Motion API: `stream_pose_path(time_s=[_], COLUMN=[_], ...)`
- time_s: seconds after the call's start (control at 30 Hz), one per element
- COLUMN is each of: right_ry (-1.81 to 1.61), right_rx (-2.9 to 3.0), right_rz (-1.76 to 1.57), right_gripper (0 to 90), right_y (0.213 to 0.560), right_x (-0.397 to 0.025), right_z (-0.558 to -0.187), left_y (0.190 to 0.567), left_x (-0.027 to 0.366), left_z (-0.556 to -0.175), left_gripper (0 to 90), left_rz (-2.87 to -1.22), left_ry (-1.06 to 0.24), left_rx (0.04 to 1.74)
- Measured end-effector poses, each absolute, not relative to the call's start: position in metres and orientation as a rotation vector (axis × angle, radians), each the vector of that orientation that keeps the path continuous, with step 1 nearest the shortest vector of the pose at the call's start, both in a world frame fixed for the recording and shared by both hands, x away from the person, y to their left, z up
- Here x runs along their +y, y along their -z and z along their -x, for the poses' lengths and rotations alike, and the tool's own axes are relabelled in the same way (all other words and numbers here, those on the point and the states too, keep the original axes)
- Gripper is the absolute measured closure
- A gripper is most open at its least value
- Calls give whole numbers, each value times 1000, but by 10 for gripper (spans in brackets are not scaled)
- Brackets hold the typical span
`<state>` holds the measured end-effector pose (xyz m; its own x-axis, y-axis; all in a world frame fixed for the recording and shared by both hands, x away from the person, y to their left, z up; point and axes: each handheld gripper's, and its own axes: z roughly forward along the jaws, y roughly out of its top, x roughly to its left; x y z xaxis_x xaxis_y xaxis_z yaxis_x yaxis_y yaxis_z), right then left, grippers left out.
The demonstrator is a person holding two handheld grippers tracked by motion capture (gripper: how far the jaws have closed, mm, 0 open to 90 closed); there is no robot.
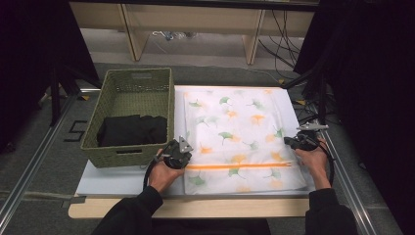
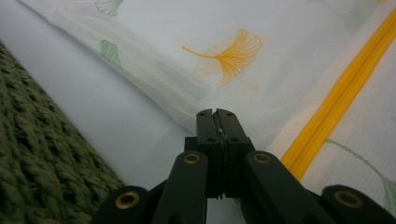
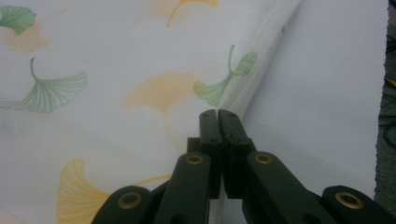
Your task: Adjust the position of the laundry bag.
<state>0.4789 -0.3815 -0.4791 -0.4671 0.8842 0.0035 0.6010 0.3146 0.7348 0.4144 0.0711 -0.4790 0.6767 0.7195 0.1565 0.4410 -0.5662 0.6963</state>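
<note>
The thin, limp mesh laundry bag (image 1: 238, 137), spread flat across the desk (image 1: 98, 183) beside the basket (image 1: 132, 115), is pinched at its opposite side edges by the closed left claw (image 1: 183, 154) and right claw (image 1: 292, 142), the likeliest hold for lifting it.
</note>
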Motion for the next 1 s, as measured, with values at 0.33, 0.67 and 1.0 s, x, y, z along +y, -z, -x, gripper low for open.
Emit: stream_pose_path(time_s=[0.33, 0.67, 1.0], right_ry=[-959, -933, -953], right_rx=[2207, 2223, 2182], right_rz=[-1294, -1308, -1359], right_gripper=[900, 830, 659], right_y=[478, 478, 470], right_x=[-374, -374, -390], right_z=[-479, -478, -466], left_y=[483, 483, 463], left_x=[69, 70, 59], left_z=[-415, -409, -389], left_gripper=[883, 766, 492], left_rz=[-2280, -2297, -2291], left_ry=[-611, -617, -661], left_rx=[883, 898, 846])
